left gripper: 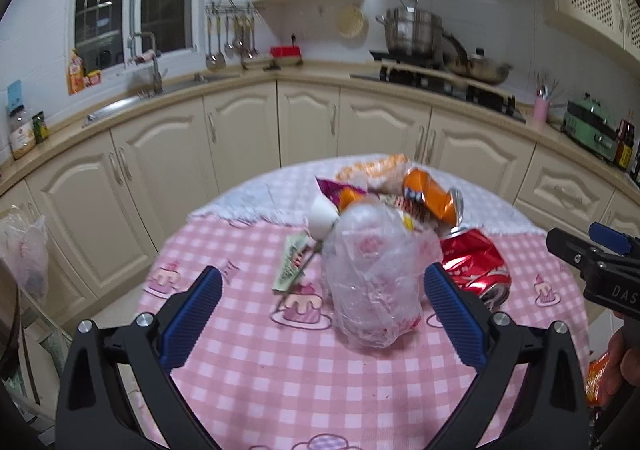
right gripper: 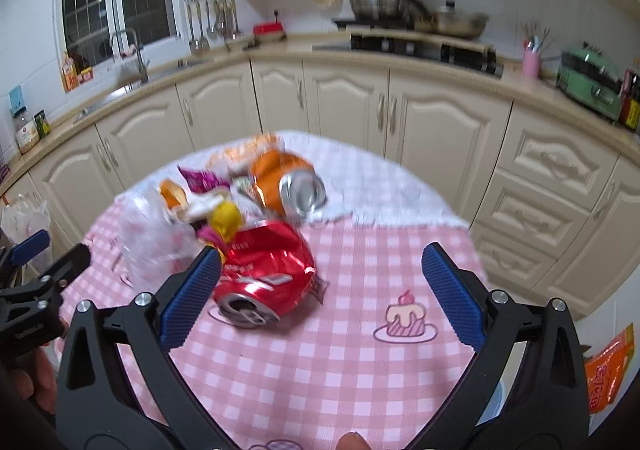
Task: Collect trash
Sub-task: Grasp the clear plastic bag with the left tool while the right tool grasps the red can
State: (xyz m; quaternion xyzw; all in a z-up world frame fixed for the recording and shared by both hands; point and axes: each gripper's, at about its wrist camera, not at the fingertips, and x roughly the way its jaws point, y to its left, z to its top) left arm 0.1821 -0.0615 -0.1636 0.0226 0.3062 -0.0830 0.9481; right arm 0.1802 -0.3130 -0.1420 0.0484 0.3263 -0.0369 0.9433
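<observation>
— Two grippers, both spread wide and holding nothing. The left gripper (left gripper: 322,314) hangs low over the table (left gripper: 248,378), its fingers (left gripper: 192,322) either side of that crumpled clear plastic bag (left gripper: 372,282) but not touching it.

— And the right one?

— The right gripper (right gripper: 320,298) is released too, and sits off-centre: its left finger is just beside the crushed red can (right gripper: 264,274), while the other finger stands over bare checked cloth.

— Where's the rest of the trash?

— Heaped mid-table. An orange can (left gripper: 432,197) lies on its side behind the red one, there are snack wrappers (left gripper: 340,189) further back, and a small packet (left gripper: 294,262) with a thin stick lies left of the bag. An orange wrapper (right gripper: 608,366) seems to be off the table's edge on the right; I can't tell what it rests on.

— What worries you?

— The bag is slippery and puffed up. If the left fingers close too high, I reckon it squirts out or drags the packet and stick along. The red can is dented and lying down, so a nudge from that near finger could roll it into the pile or toward the edge. And the two grippers are near each other; closing in together, they might knock.
</observation>
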